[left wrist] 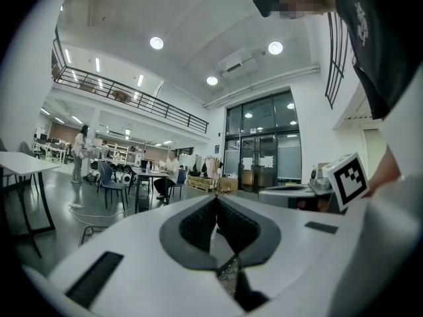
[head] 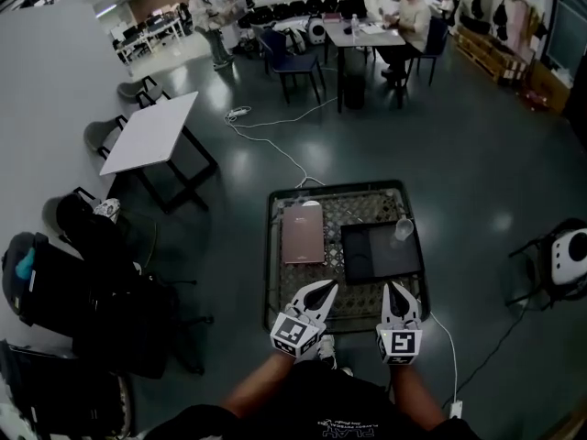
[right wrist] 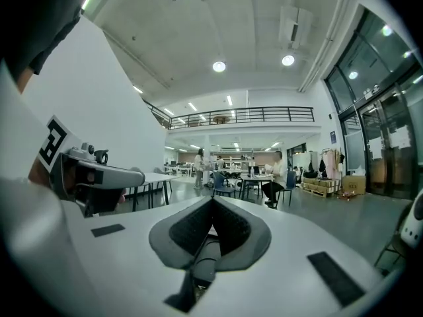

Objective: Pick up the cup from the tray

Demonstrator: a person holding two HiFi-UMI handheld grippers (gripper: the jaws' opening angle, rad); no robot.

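Observation:
In the head view a clear cup (head: 404, 229) stands upright at the far right corner of a dark tray (head: 376, 257), which lies on a low mesh-topped table (head: 284, 293). My left gripper (head: 327, 286) is held at the table's near edge, left of the tray, its jaws shut and empty. My right gripper (head: 394, 288) hovers just at the tray's near edge, also shut with nothing in it. Both are well short of the cup. The left gripper view (left wrist: 216, 201) and the right gripper view (right wrist: 212, 201) look out level across the room, with tips touching; neither shows cup or tray.
A pinkish-brown flat box (head: 303, 235) lies on the mesh left of the tray. A white cable (head: 275, 145) runs over the floor beyond. A white table (head: 151, 131) and black bags (head: 101, 282) stand at left, a chair (head: 564, 259) at right. People sit and stand far back.

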